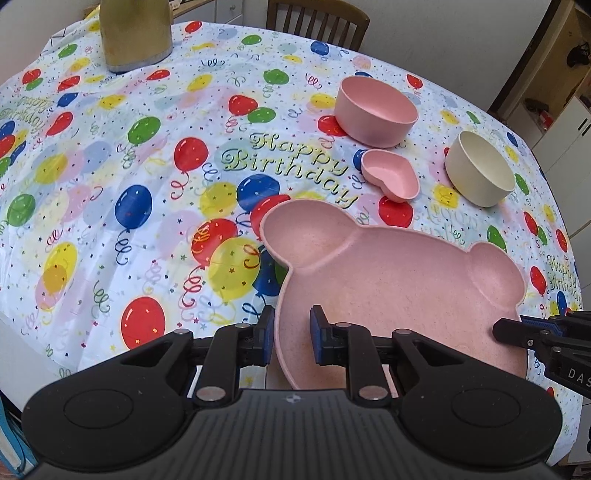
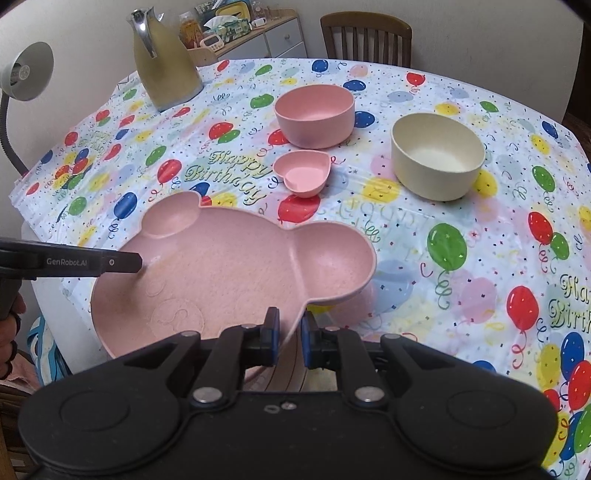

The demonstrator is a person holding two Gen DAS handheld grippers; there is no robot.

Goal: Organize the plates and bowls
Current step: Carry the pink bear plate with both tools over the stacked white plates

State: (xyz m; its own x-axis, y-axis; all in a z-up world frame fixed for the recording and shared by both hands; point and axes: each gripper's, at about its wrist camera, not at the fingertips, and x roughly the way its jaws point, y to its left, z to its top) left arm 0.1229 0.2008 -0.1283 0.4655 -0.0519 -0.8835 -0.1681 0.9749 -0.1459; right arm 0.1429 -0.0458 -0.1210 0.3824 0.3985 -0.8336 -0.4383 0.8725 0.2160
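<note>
A pink bear-shaped plate (image 1: 399, 280) (image 2: 221, 266) with two ear compartments is held low over the near part of the table, gripped at both sides. My left gripper (image 1: 291, 332) is shut on its left rim, and its finger also shows in the right wrist view (image 2: 122, 263). My right gripper (image 2: 290, 332) is shut on the right rim below an ear, and it enters the left wrist view from the right edge (image 1: 517, 330). Beyond the plate stand a pink round bowl (image 1: 376, 110) (image 2: 314, 114), a small pink heart-shaped bowl (image 1: 391, 177) (image 2: 303, 177) and a cream bowl (image 1: 480, 170) (image 2: 437, 155).
The table wears a balloon-print birthday cloth (image 1: 147, 184) (image 2: 461, 258). A tall yellow-green jug (image 1: 136, 33) (image 2: 166, 62) stands at the far left. A wooden chair (image 1: 317, 22) (image 2: 365, 37) is behind the table and a grey lamp (image 2: 26, 70) at the left. A person's hand (image 2: 9, 332) is low at left.
</note>
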